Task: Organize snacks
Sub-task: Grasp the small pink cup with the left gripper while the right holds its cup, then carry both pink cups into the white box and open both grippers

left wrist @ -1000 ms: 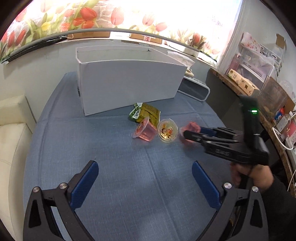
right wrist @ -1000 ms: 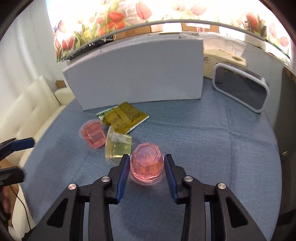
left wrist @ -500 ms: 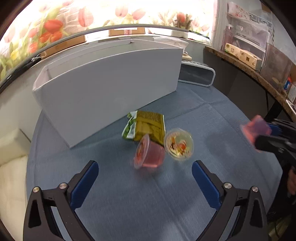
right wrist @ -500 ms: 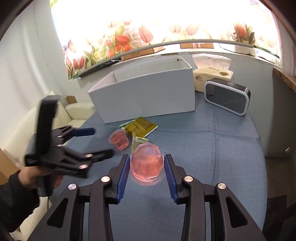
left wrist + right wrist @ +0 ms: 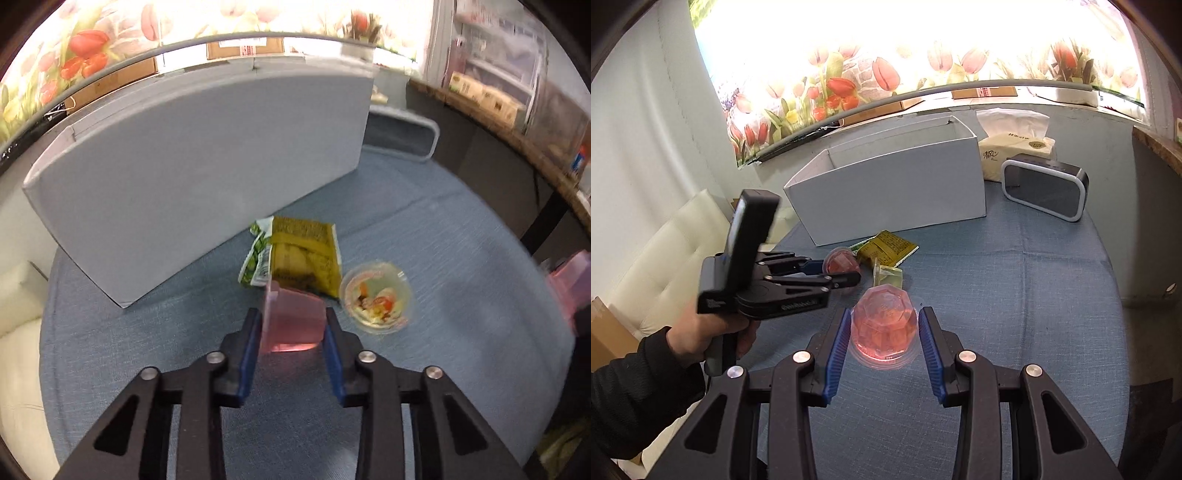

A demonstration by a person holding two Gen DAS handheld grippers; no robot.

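The left gripper (image 5: 293, 334) has just been closing and now clamps a pink jelly cup (image 5: 291, 321) lying on its side on the blue tablecloth (image 5: 147, 350), the blue pads pressing the lid end on one side and the base on the other. Just right of its fingertips lies a clear fruit cup (image 5: 376, 298), lid facing the camera. Just beyond the clamped cup, touching its far edge, is a yellow-green snack packet (image 5: 299, 254). Past that stands the white box (image 5: 207, 166), its long wall facing the gripper.

The right gripper (image 5: 884, 338) grips a second pink cup (image 5: 884, 328), base toward the camera, held clear above the cloth (the lid rim flares below the pads). Ahead and to its left, a hand (image 5: 701, 332) in a dark sleeve holds the left gripper. Farther off, the box shows its open top; right of it stand a tissue pack (image 5: 1015, 151) and a grey-rimmed speaker (image 5: 1045, 192).
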